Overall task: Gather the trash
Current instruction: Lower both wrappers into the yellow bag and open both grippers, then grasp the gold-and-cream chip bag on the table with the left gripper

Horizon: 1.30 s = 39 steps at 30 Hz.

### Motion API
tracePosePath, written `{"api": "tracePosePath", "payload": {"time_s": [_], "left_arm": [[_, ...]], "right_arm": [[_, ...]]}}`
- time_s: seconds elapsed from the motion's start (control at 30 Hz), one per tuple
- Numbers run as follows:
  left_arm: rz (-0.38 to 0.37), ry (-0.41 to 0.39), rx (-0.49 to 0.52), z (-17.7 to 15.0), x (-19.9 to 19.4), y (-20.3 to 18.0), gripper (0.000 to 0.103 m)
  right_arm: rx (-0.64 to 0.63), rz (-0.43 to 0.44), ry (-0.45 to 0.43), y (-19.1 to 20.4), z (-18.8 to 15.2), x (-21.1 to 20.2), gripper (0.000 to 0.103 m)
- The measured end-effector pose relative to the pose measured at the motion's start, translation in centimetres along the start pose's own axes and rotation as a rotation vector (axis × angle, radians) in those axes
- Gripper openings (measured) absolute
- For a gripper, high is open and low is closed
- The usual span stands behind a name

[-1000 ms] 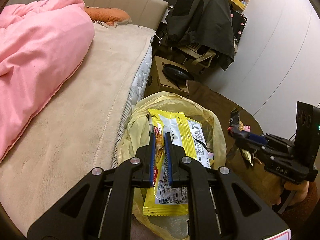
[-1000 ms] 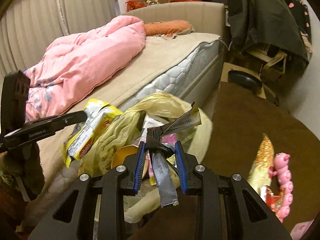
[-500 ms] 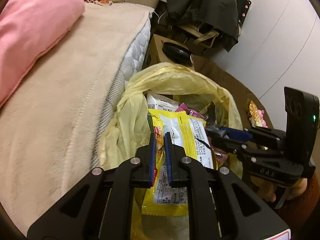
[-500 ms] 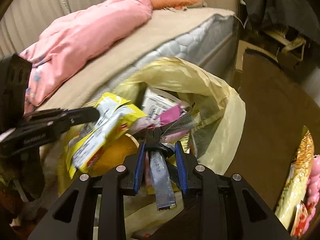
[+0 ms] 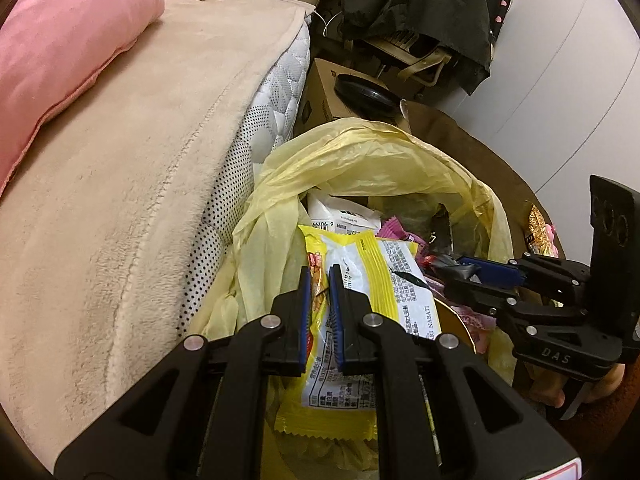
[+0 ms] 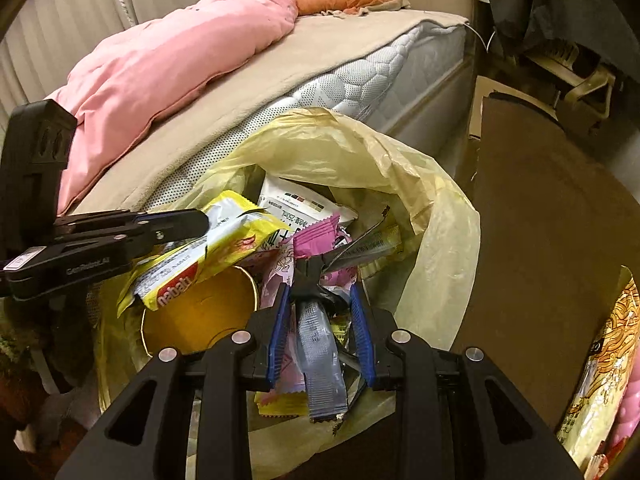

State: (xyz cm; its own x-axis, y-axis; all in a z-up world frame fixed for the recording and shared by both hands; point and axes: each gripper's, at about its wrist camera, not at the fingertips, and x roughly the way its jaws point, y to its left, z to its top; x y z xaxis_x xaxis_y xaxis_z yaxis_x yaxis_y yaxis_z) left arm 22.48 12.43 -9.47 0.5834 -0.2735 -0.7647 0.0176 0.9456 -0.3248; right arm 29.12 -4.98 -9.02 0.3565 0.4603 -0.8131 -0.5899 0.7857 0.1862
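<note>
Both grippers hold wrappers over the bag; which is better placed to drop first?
Right, probably. The right gripper holds its crumpled silver-grey wrapper above the yellow plastic trash bag's opening; the left gripper's yellow snack wrapper reaches the rim.

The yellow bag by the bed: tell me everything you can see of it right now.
The yellow bag is thin, crinkled, translucent plastic, standing open against the mattress on the brown floor. Its rim is rolled and slack. Inside lie a white pack, pink wrappers and a yellow tub. The left gripper holds a yellow wrapper over the mouth; the right gripper holds a grey wrapper above its near edge.
</note>
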Motion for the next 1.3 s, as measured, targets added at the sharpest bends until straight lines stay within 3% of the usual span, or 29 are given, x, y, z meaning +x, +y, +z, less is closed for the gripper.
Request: {"api": "tracePosePath", "payload": {"time_s": [0.23,0.37,0.47,0.57,0.7,0.87,1.0,1.17,1.3], "left_arm": [[-0.037,-0.013,-0.030,0.4,-0.8,0.4,0.010],[-0.053,-0.049,-0.040,0.8,-2.0,0.5,0.026],[-0.043,-0.093,-0.029,1.2,-3.6,0.2,0.031],[-0.041,-0.130,-0.033,1.5,-5.1,-0.1,0.035],[-0.024,-0.174,-0.029,1.9,-7.0,-1.0,0.036],[-0.040,-0.220,0.028,1.6,-8.6,-3.9,0.043],[-0.077,-0.211,0.066,1.0,-8.3,-6.9,0.043],[-0.132,-0.179,0.107,0.1,-6.9,-11.0,0.043],[-0.159,-0.140,0.138,-0.9,-5.6,-13.8,0.043]], "right_arm": [[0.000,-0.011,-0.015,0.2,-0.2,-0.6,0.029],[-0.017,-0.032,-0.025,0.7,-0.3,-1.3,0.033],[-0.023,-0.044,-0.039,1.0,-0.5,-2.1,0.037],[-0.017,-0.055,-0.066,1.0,-0.6,-3.3,0.043],[0.007,-0.067,-0.118,1.0,-0.9,-5.7,0.044],[0.050,-0.106,-0.206,0.4,-2.5,-10.1,0.045],[0.101,-0.156,-0.262,-1.3,-5.0,-14.0,0.045],[0.164,-0.246,-0.286,-4.4,-8.6,-17.5,0.045],[0.235,-0.287,-0.256,-7.2,-12.0,-18.4,0.045]]}}
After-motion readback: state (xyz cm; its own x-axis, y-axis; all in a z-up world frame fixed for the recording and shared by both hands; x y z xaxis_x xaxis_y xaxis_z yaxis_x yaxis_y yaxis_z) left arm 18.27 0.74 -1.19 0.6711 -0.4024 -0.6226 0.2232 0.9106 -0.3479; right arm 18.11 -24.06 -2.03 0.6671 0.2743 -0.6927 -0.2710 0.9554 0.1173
